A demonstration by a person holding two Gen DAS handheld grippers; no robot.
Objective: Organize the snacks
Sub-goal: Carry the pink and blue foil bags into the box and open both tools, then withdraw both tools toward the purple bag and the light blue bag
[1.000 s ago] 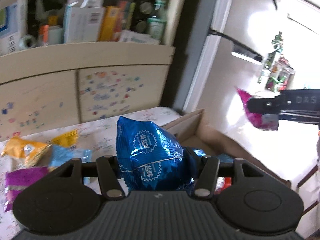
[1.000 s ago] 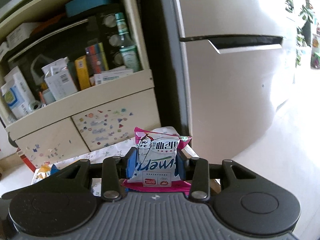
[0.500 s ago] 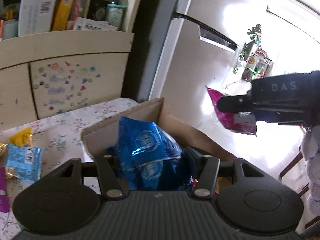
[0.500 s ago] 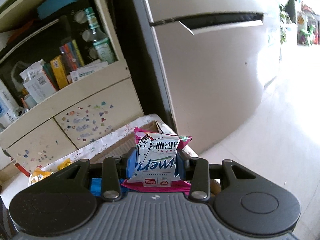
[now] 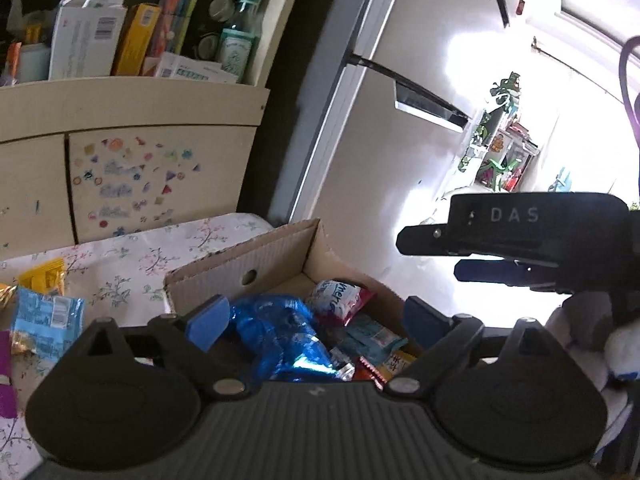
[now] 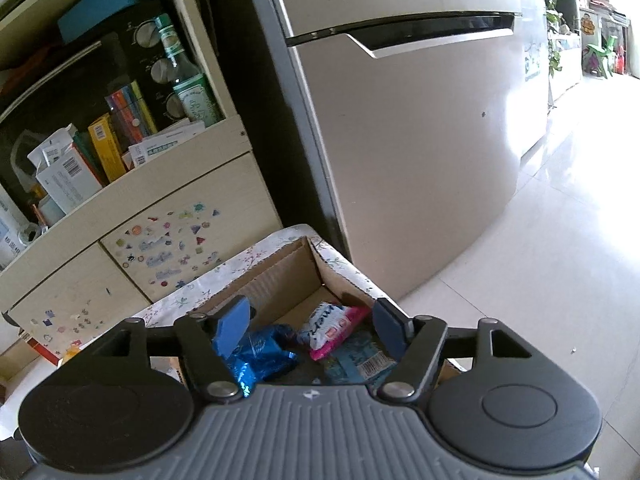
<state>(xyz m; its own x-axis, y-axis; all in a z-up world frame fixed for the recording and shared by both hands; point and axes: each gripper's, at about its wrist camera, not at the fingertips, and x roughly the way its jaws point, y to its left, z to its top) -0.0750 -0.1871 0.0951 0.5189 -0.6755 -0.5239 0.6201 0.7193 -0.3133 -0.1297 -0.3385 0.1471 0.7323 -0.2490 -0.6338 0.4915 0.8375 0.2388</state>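
Note:
An open cardboard box (image 5: 240,264) (image 6: 280,276) stands at the corner of the flowered table. Among other snacks inside it lie a blue foil bag (image 5: 280,332) (image 6: 260,356) and a pink-and-white packet (image 5: 340,304) (image 6: 332,326). My left gripper (image 5: 314,320) hovers over the box, its jaws opening, and no pad touches the blue bag below. My right gripper (image 6: 311,326) is also above the box with jaws opening, and the pink packet lies loose beneath it. The right gripper (image 5: 428,256) also shows from the side in the left wrist view, empty.
Loose snacks lie on the tablecloth left of the box: a yellow packet (image 5: 44,280), a light blue one (image 5: 44,320) and a purple one (image 5: 4,360). Behind stand a stickered cabinet (image 6: 160,248) with cartons and a bottle, and a fridge (image 6: 400,140). Tiled floor lies right.
Both grippers have opened. The blue bag left my left gripper and the pink packet left my right one; both now lie in the box. The left gripper moved over the box.

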